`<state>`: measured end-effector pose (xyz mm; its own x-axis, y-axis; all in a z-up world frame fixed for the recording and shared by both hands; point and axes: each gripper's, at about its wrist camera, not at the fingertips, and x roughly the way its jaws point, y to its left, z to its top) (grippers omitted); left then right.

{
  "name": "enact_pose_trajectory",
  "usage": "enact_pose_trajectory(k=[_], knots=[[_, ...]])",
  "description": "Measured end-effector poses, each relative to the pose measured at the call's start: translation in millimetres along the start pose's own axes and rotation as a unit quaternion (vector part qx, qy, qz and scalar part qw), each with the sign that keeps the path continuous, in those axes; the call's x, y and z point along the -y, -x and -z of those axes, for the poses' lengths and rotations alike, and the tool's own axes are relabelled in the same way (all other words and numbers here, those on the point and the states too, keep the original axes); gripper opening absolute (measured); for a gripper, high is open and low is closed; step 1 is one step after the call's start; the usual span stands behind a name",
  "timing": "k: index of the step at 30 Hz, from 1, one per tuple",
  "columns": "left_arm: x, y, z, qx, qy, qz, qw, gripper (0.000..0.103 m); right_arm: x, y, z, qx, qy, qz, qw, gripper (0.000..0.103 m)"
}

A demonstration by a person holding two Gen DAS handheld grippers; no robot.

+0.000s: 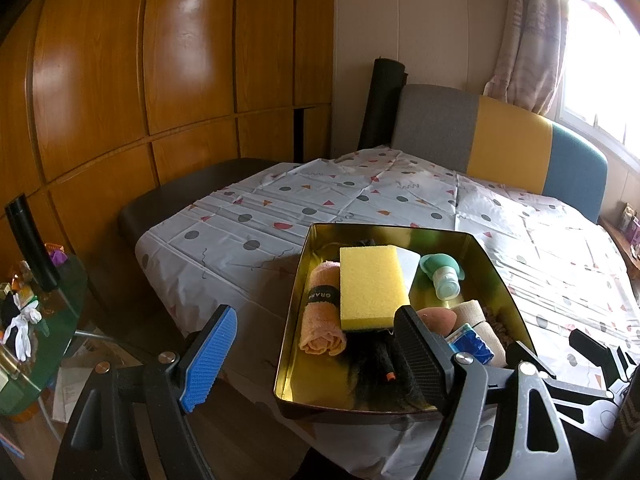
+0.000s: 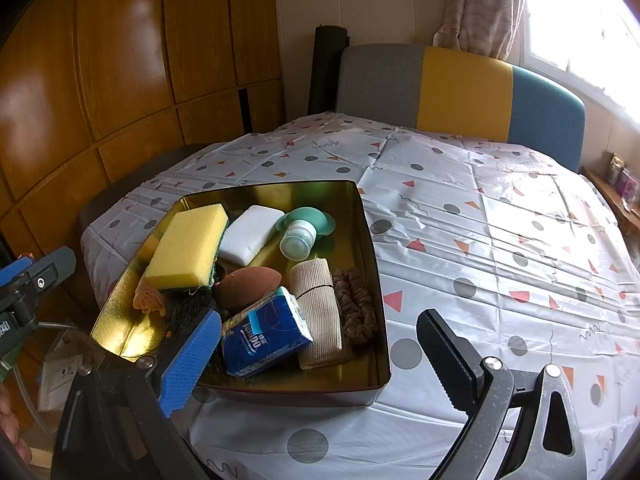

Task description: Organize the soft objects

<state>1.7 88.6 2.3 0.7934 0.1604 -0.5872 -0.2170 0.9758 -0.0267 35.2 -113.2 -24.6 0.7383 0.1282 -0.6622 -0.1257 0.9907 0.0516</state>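
Both tongs held apart and empty at the near edge of the desk, flanking a gold tin of soft items.

The left tongs [image 1: 316, 356] hover at the tin's [image 2: 370, 236] near left corner, jaws spread, gripping nothing; the right tongs [image 2: 320, 364] sit at its near right side, likewise spread. The tin rests on the patterned tablecloth [image 2: 460, 240], long axis running away from the cameras. Inside: yellow sponge [image 2: 188, 246] lying lengthwise over a rolled peach towel [image 1: 322, 316], white soap bar [image 2: 250, 234], green bottle [image 2: 300, 232] cap toward the cameras, brown makeup sponge [image 2: 248, 286], blue tissue pack [image 2: 264, 334], beige bandage roll [image 2: 318, 312], brown scrunchie [image 2: 356, 308]. A tricolour chair [image 2: 460, 92] stands behind.
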Motion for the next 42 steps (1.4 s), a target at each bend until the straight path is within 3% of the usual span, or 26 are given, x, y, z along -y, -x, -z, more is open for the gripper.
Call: enact_pose_trajectory(k=[27, 30, 37, 42], knots=[[-1.6, 2.2, 0.0, 0.008, -0.003, -0.004, 1.0000, 0.082, -1.5, 0.8, 1.0, 0.001, 0.001, 0.002, 1.000, 0.099], [-1.4, 1.8, 0.0, 0.002, -0.003, -0.002, 1.0000, 0.076, -2.2, 1.0, 0.9, 0.002, 0.001, 0.001, 1.000, 0.099], [1.4, -2.4, 1.7, -0.005, -0.026, 0.011, 0.9996, 0.049, -3.6, -0.3, 1.9, 0.000, 0.004, 0.002, 1.000, 0.099], [3.2, 1.4, -1.0, 0.012, -0.036, 0.015, 0.9992, 0.047, -1.1, -0.8, 0.8, 0.001, 0.000, 0.003, 1.000, 0.099]])
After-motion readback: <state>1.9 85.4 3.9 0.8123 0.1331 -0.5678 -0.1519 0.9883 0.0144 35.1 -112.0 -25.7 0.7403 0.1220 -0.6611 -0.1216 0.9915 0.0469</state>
